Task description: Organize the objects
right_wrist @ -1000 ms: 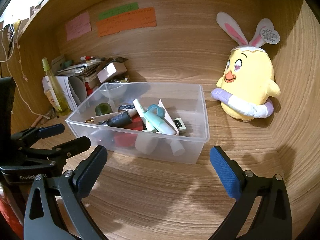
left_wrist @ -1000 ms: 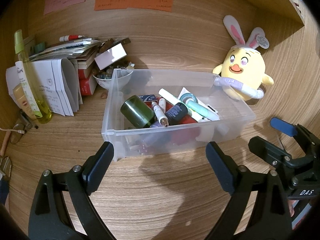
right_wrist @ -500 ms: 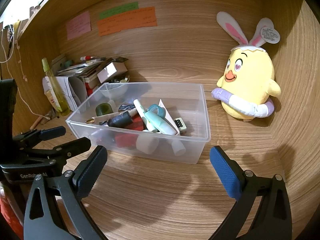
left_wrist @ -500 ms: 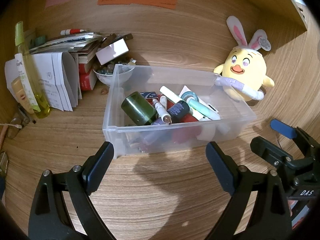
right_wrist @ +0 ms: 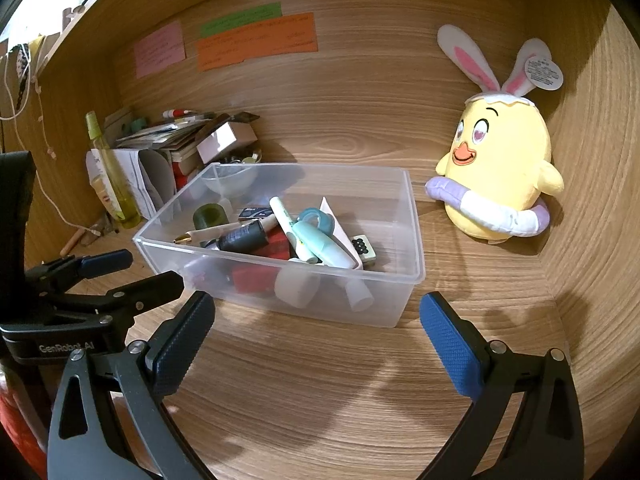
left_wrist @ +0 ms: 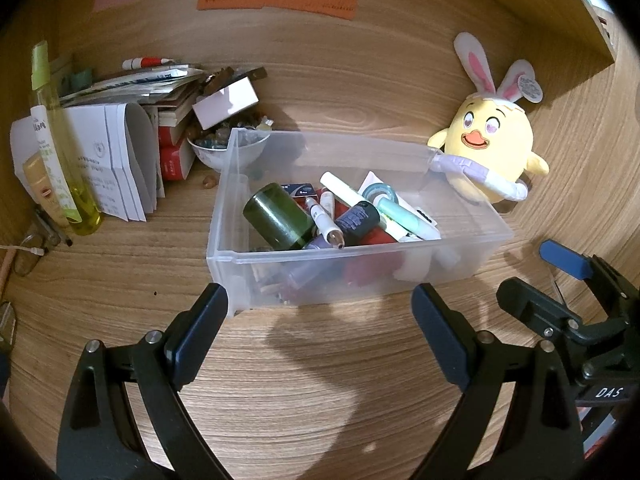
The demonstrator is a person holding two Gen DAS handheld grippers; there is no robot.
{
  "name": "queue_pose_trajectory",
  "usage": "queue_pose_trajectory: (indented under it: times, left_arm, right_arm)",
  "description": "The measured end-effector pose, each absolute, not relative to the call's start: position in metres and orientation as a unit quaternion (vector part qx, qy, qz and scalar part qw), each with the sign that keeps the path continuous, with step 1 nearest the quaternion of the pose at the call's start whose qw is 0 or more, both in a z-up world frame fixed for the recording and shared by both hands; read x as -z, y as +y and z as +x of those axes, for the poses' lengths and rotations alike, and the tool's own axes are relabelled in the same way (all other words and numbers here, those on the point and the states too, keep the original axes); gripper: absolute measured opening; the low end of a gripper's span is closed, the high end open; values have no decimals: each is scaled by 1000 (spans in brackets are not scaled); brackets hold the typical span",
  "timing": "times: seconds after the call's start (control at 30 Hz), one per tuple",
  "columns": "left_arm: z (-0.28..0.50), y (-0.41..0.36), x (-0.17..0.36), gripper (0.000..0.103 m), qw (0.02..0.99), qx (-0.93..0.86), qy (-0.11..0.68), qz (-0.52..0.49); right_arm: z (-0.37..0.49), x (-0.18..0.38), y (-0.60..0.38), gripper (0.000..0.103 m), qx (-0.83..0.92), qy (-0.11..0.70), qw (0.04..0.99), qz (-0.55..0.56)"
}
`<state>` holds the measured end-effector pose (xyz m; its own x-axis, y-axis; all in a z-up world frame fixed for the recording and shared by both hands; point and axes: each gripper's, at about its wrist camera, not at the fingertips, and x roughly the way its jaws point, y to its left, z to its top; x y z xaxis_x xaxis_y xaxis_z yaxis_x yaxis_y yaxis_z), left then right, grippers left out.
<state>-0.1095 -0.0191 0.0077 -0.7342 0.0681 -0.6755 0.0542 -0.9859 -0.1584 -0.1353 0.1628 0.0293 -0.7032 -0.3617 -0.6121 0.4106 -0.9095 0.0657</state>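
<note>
A clear plastic bin [left_wrist: 224, 216] [right_wrist: 412, 240] stands on the wooden desk, filled with small items: a dark green jar [left_wrist: 278, 218] [right_wrist: 208, 216], white markers [left_wrist: 352, 194], a mint tube [right_wrist: 320, 244] and red pieces. My left gripper [left_wrist: 320, 324] hovers open just in front of the bin's near wall, nothing between its fingers. My right gripper [right_wrist: 316, 328] is also open and empty, in front of the bin's right corner. Each gripper shows at the edge of the other's view.
A yellow plush chick with bunny ears [left_wrist: 492, 152] [right_wrist: 500, 172] leans in the back right corner. At the back left are a pile of books and papers [left_wrist: 132, 120], a white bowl [left_wrist: 224, 152] and a yellow-green bottle [left_wrist: 64, 160]. Sticky notes [right_wrist: 256, 40] hang on the back panel.
The left gripper has risen and moved slightly nearer the bin, looking down into it more steeply. The right gripper has barely moved. Both stay open.
</note>
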Motion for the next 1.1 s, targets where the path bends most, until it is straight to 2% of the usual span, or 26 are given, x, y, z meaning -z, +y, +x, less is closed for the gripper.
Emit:
queue_pose_trajectory:
  times: [1.1]
  left_arm:
    - [-101,-13,-16,94,7,-938,-71,-339]
  right_arm:
    - [-135,-31,161,102,923,36,210,321]
